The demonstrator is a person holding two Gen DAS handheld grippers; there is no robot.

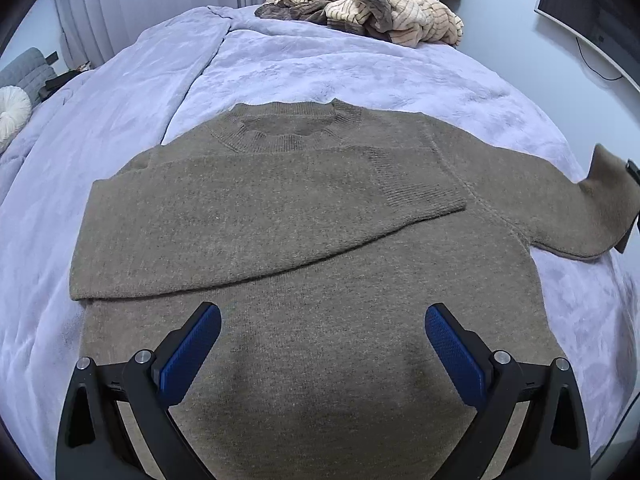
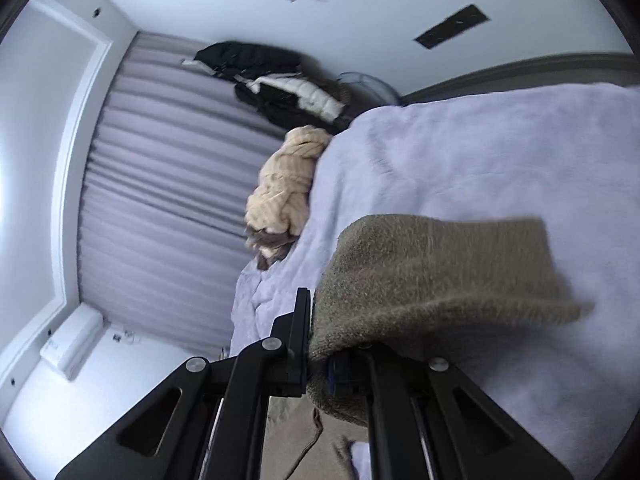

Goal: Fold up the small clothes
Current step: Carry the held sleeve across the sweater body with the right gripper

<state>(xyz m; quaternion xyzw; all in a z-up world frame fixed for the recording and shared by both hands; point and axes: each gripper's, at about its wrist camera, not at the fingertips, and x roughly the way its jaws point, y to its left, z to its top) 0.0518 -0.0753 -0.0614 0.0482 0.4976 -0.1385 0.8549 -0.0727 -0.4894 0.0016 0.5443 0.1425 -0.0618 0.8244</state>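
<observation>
A brown knit sweater (image 1: 320,240) lies flat on the lavender bed blanket (image 1: 280,68), neck away from me. One sleeve is folded across its chest. My left gripper (image 1: 322,314) hovers open over the sweater's lower body, blue pads wide apart and nothing between them. The other sleeve (image 1: 560,208) stretches to the right, its end lifted off the bed by my right gripper (image 1: 633,170), barely visible at the frame edge. In the right wrist view the right gripper (image 2: 316,320) is shut on that sleeve's end (image 2: 440,264), and the knit drapes over and hides one finger.
A heap of cream and brown knitwear (image 1: 372,12) sits at the far end of the bed. A screen (image 1: 580,4) hangs on the wall at the right. A white round cushion (image 1: 14,112) lies at the left. Dark jackets (image 2: 280,80) hang by the curtains.
</observation>
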